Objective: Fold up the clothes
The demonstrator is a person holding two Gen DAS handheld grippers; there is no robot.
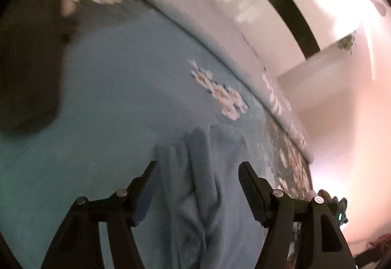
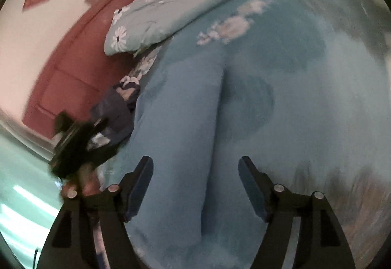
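A light blue garment (image 1: 195,183) lies crumpled on the blue floral bedsheet (image 1: 110,78). In the left wrist view it runs between the spread fingers of my left gripper (image 1: 198,166), which is open and hovers over it. In the right wrist view the same blue garment (image 2: 185,117) lies as a long fold on the bed, stretching away from my right gripper (image 2: 195,161), which is open above it. The left gripper (image 2: 80,144) shows as a blurred black shape at the bed's left edge in the right wrist view.
A floral pillow (image 2: 146,12) lies at the head of the bed, against a red headboard (image 2: 73,66). A dark cloth (image 2: 114,112) sits at the bed's edge. A dark shape (image 1: 29,68) covers the sheet at left. White wall and floor (image 1: 342,122) lie beyond the bed edge.
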